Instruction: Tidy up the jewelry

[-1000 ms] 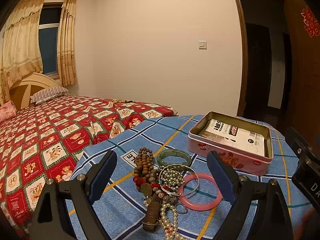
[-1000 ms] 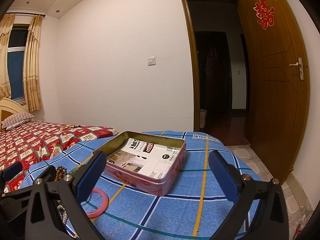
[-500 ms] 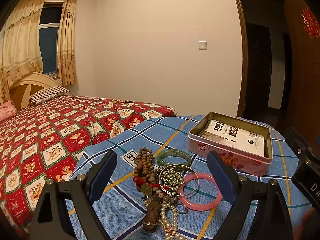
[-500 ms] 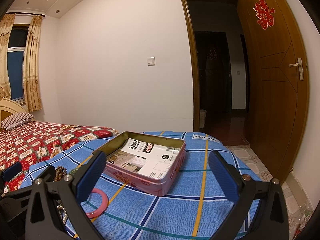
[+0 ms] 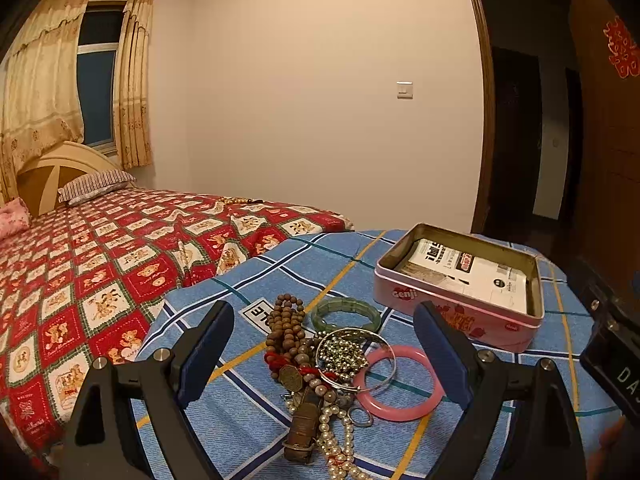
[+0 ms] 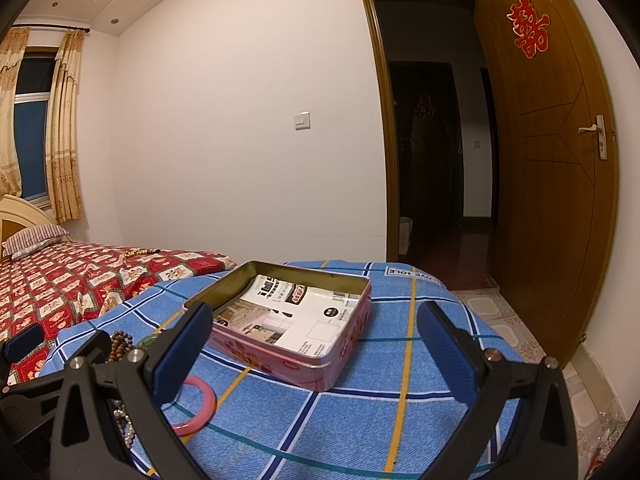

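Both claws gaping, empty: left claw (image 5: pixel 324 354) over jewelry heap (image 5: pixel 320 364), right claw (image 6: pixel 316 348) framing tin (image 6: pixel 280 320).

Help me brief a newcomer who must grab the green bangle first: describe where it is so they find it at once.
On the blue plaid cloth, left of the pink tin, lies a heap of jewelry. The green bangle sits at the heap's far edge, beside the brown wooden beads. It alone is green and segmented; the pink bangle nearer the camera is smooth.
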